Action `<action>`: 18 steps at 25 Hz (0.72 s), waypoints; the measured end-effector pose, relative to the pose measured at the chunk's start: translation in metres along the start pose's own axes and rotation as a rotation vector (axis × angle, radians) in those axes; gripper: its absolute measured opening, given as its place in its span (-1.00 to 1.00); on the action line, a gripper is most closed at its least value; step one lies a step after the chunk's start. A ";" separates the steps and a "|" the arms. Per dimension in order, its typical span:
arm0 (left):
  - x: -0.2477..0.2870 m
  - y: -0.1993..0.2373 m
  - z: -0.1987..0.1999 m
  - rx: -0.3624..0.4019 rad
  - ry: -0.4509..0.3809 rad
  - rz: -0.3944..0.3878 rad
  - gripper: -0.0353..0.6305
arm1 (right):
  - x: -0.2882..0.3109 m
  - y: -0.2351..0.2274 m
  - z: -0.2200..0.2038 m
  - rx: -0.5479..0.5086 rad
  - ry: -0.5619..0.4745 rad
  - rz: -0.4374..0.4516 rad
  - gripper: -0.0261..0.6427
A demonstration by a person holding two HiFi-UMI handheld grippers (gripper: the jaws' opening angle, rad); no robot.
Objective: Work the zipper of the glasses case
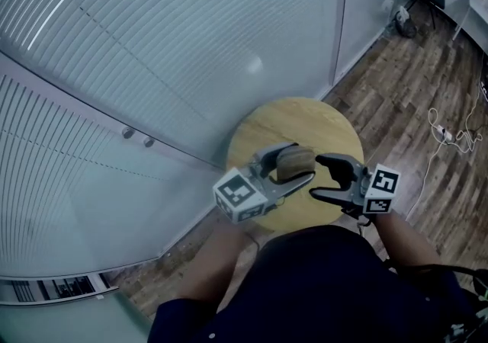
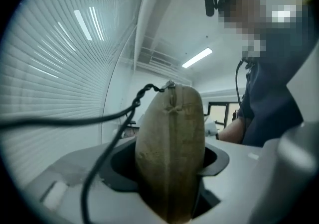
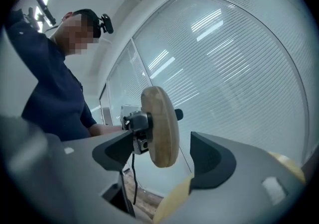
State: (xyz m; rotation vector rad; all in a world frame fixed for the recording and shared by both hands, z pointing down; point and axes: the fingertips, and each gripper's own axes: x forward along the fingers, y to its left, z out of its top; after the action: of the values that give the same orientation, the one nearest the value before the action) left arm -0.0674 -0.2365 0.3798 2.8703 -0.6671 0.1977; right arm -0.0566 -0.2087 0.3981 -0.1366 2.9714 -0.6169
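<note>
Over the round tabletop (image 1: 305,117), my left gripper's (image 1: 294,165) fingers clamp the glasses case (image 2: 172,153). The right gripper's (image 1: 319,176) fingers stand apart beside it, holding nothing. Next, I judge: pinch the zipper pull (image 2: 171,85) precisely.

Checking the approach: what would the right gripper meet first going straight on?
Probably the case, held by the left gripper; it lies just ahead of the right gripper, depth unclear.
</note>
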 end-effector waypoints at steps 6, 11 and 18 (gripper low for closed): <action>-0.013 0.006 -0.050 0.075 0.220 0.026 0.05 | -0.012 0.005 0.035 -0.109 0.076 -0.061 -0.03; -0.009 0.000 -0.081 0.150 0.343 0.036 0.04 | 0.012 0.020 0.036 -0.199 0.179 -0.031 -0.16; 0.010 -0.011 -0.111 0.298 0.508 -0.002 0.04 | 0.038 0.024 0.020 -0.249 0.382 0.010 -0.28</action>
State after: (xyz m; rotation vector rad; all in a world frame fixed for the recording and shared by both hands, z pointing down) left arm -0.0632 -0.2081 0.4879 2.8931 -0.5672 1.0620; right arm -0.0935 -0.1991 0.3672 -0.0244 3.4077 -0.2941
